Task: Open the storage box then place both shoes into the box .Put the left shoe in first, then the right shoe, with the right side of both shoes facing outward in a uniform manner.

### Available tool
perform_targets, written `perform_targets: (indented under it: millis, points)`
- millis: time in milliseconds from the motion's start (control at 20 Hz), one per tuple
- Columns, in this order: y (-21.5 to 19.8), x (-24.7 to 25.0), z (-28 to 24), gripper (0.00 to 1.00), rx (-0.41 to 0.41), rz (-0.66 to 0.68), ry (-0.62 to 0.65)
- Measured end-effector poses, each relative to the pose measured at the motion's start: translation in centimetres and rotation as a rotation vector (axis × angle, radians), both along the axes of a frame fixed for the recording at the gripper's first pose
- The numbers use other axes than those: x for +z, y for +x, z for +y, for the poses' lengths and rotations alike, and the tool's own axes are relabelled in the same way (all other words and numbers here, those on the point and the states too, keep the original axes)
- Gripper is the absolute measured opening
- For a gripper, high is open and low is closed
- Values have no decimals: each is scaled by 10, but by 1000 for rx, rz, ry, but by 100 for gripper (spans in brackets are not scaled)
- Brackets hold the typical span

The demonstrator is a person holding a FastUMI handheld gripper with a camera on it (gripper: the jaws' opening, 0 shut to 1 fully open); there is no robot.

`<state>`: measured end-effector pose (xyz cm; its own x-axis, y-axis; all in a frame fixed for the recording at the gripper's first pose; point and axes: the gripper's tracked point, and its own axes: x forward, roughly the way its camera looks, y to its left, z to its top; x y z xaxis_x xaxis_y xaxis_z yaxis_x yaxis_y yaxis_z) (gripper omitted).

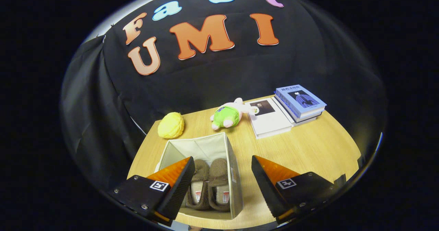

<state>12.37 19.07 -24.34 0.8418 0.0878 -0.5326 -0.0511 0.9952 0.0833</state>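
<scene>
The hand-held gripper (223, 183) hangs above the box (236, 176), fingers spread wide and holding nothing. Between them both shoes (210, 186) lie side by side inside, toes toward 12 o'clock, so packing looks finished. Beyond on the counter (308, 148): a yellow ball (170, 125) at 11, a plush toy (228, 114) at 12, books (291, 109) at 1.

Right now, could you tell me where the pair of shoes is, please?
In the gripper view, both shoes sit side by side inside the open storage box, between the gripper's spread fingers.

Recording booth: black cloth wall (219, 76), wooden table (308, 148).
</scene>
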Motion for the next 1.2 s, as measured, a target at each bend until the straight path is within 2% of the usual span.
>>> perform_targets:
  millis: [250, 400, 700, 900, 1200]
  points:
    - [-7, 55, -40, 99, -8, -154, -93]
    - [-16, 90, -62, 98, -6, -247, -99]
    - [-39, 155, -134, 98, -99, -424, -181]
    - [-57, 173, -170, 98, -128, -487, -208]
    - [-66, 168, -200, 98, -146, -495, -160]
